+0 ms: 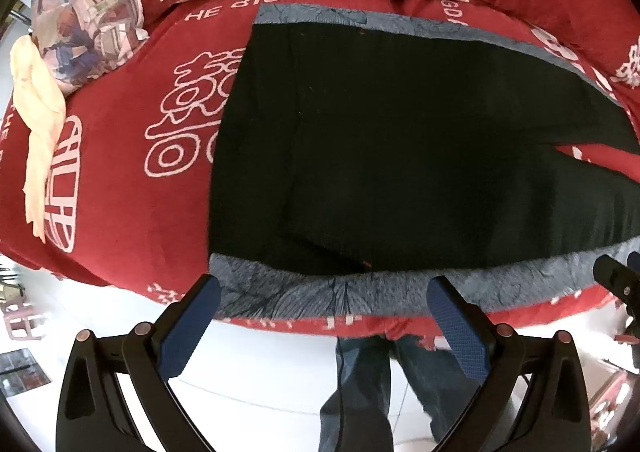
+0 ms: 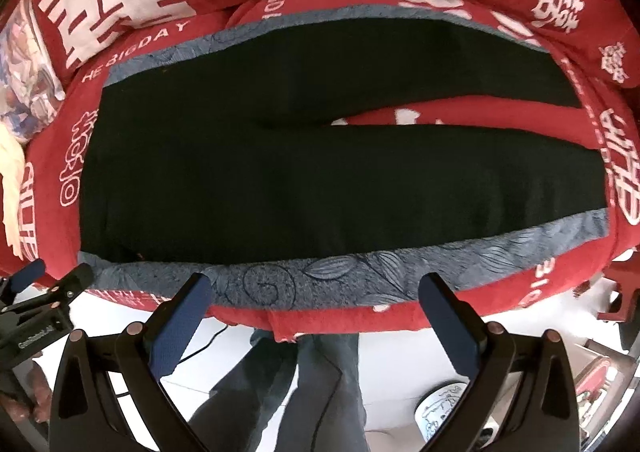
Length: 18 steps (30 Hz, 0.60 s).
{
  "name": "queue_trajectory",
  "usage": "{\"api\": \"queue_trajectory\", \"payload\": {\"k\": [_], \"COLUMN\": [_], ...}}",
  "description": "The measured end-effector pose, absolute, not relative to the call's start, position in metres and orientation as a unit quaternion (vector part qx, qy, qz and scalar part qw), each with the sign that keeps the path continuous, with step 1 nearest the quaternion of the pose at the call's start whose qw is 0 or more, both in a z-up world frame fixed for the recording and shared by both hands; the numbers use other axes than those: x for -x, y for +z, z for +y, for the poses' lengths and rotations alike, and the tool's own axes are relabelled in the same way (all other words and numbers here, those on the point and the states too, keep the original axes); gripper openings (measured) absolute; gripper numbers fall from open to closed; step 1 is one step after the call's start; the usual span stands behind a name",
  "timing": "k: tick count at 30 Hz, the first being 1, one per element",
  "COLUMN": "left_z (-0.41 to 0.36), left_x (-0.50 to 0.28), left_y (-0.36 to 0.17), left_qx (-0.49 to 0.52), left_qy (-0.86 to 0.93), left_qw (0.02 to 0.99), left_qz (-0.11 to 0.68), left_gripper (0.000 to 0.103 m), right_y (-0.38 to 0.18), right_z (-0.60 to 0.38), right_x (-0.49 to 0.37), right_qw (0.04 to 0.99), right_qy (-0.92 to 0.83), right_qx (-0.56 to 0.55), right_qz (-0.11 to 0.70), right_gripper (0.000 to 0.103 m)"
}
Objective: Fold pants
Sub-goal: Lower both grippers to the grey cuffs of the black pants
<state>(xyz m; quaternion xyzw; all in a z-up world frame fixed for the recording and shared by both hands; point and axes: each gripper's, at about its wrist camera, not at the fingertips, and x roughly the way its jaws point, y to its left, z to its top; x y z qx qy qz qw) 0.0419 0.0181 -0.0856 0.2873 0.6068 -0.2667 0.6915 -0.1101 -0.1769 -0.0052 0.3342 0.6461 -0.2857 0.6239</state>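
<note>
Black pants (image 1: 380, 156) lie flat on a red bed, waist to the left and two legs (image 2: 440, 180) spread to the right with a gap between them. A grey patterned strip (image 2: 360, 272) runs along their near edge and another along the far edge. My left gripper (image 1: 324, 292) is open and empty, hovering above the near strip by the waist end. My right gripper (image 2: 316, 288) is open and empty above the near strip further right. The right gripper's tip shows in the left wrist view (image 1: 612, 276), and the left gripper shows in the right wrist view (image 2: 40, 288).
The red bedspread (image 1: 120, 180) with white characters covers the bed; its near edge is just below the grippers. A patterned pillow (image 1: 88, 16) and a pale yellow cloth (image 1: 36, 124) lie at the far left. The person's legs (image 2: 320, 380) stand on the white floor below.
</note>
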Motion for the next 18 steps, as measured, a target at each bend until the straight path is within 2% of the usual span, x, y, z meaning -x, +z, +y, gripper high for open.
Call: {"api": "queue_trajectory", "payload": {"k": [6,18], "left_z": [0.013,0.004], "left_x": [-0.044,-0.041], "left_y": [-0.113,-0.113], "left_qx": [-0.284,-0.301], "left_qy": [-0.261,-0.263], "left_qw": [0.687,0.685], "left_qz": [0.616,0.609], "left_gripper": [0.103,0.103], "right_y": [-0.033,-0.046], "right_z": [-0.182,-0.193], "right_x": [0.111,0.122], "right_qw": [0.625,0.617], "right_qy": [-0.271,-0.284], "right_qx": [-0.365,-0.397], "right_qz": [0.634,0.617], "right_gripper": [0.103,0.103]}}
